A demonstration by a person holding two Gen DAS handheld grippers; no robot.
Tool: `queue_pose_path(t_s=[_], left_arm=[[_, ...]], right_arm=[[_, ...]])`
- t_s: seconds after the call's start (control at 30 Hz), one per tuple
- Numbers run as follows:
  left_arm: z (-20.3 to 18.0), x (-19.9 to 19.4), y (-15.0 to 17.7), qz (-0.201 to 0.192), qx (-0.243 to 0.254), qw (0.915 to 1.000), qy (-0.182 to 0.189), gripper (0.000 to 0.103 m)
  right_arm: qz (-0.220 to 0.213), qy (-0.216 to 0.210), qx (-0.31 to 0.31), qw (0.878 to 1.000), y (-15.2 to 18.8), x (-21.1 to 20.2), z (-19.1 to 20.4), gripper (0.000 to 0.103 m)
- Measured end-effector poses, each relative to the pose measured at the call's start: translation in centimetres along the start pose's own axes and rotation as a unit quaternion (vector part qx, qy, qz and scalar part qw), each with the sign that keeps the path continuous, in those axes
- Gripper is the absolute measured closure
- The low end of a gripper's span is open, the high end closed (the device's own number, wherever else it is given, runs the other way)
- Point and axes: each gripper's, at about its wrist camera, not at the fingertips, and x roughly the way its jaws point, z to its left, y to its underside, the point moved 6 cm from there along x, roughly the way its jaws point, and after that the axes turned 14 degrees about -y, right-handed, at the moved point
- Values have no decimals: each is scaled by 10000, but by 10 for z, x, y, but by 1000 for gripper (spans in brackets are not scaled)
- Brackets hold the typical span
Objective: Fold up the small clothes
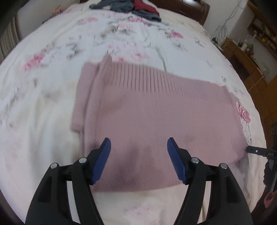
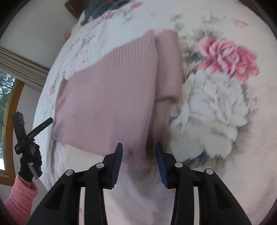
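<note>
Floral bedspread [image 1: 52, 43] fills both views; pink ribbed knit sweater [image 1: 155, 107] lies flat mid-bed, already partly folded, one sleeve or side panel tucked alongside the body. Pile of grey and dark red clothes [image 1: 126, 7] at far edge, well apart. Left gripper [image 1: 138, 147] hovers over near hem, jaws wide apart, nothing between them. Right gripper [image 2: 138, 150] likewise spread and empty, poised at the near ribbed edge beside the tucked panel. Probably next: pinch both near corners through all layers, lift evenly, lay over far edge without dragging. Only right wrist view shows window [image 2: 7, 97], gloved hand [image 2: 30, 162], pink cuff. Only left wrist view shows wooden desk [image 1: 245, 57]. Motion blur throughout.
</note>
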Motion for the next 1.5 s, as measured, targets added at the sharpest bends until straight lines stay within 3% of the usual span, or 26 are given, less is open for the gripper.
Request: queue_pose_path(t_s=[0.07,0.17,0.3,0.53,1.2,1.3,1.33,1.37,1.43,1.5], left_arm=[[1,9,7,137,-5,9999,-56,36],[5,19,15,261,6,9996,-113,36],[7,23,18,263,108,9995,-141,36],[9,27,21,262,103,9996,-101,36],[5,33,24,156,115,9997,-140,35],[3,28,19,228,72,9996,-179,35],[1,25,17,228,48,9996,-144,35],[-1,22,13,201,27,9998,-77,35],[-9,14,4,84,52,10000,2,35],[-20,10,-7,-2,133,9999,21,34]], right_arm=[[94,101,-39,9999,3,3,1,88],[-30,-46,-42,10000,-1,-6,7,93],[-105,-57,-48,9999,3,-18,6,95],[100,209,128,9996,16,1,-17,95],[149,214,285,9993,17,17,-28,96],[137,168,267,9994,12,10,-22,89],[57,99,268,9996,9,4,-19,82],[-23,69,252,9997,6,-1,-18,66],[-298,47,204,9993,-4,-17,-16,49],[-431,-36,240,9988,-14,-27,-17,48]])
